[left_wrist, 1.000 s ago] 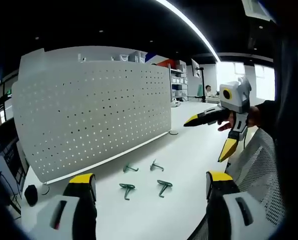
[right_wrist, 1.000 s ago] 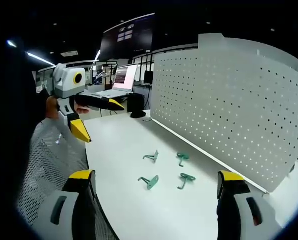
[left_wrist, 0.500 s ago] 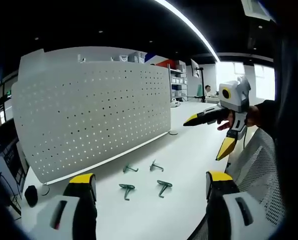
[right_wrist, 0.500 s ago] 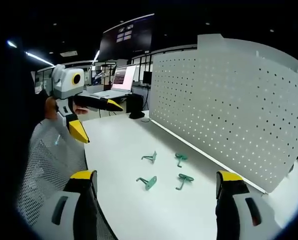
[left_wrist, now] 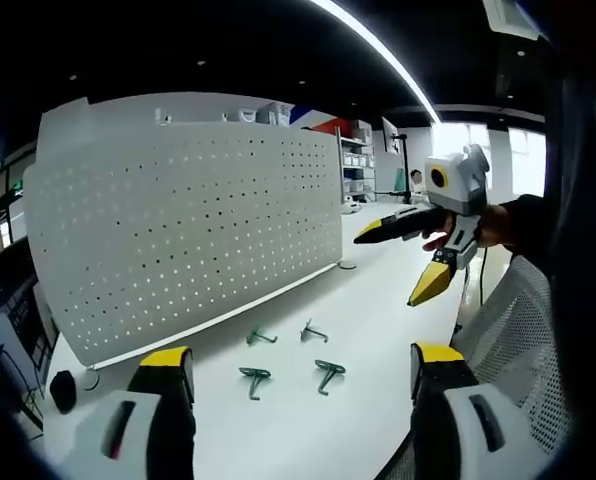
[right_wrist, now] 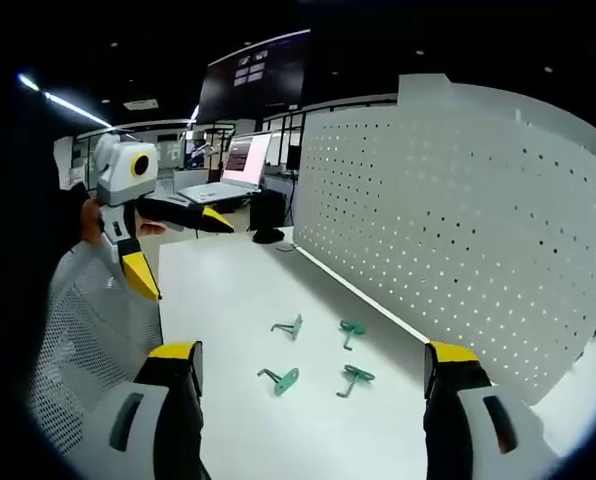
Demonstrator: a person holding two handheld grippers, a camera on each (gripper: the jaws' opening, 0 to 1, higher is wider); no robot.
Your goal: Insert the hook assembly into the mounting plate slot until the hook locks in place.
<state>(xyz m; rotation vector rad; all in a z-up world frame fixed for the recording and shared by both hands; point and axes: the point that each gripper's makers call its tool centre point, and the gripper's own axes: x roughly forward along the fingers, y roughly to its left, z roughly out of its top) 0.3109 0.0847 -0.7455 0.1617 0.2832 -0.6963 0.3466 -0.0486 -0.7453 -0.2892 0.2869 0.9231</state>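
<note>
White desk (left_wrist: pixel 378 300) carries four green hooks (left_wrist: pixel 255 379) before an upright pegboard (left_wrist: pixel 178 230); left claw (left_wrist: pixel 303 385) and right claw (right_wrist: pixel 313 375) both hang wide open, empty.

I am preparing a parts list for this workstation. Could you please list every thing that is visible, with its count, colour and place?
pegboard: one, white, upright along the table's far edge.
hooks: four, green, lying loose on the table before the pegboard.
table: one, white.
laptop: one, open, far end of the table.
mesh chair back: one, grey, beside the table.
left gripper: yellow-tipped, open, empty.
right gripper: yellow-tipped, open, empty.
</note>
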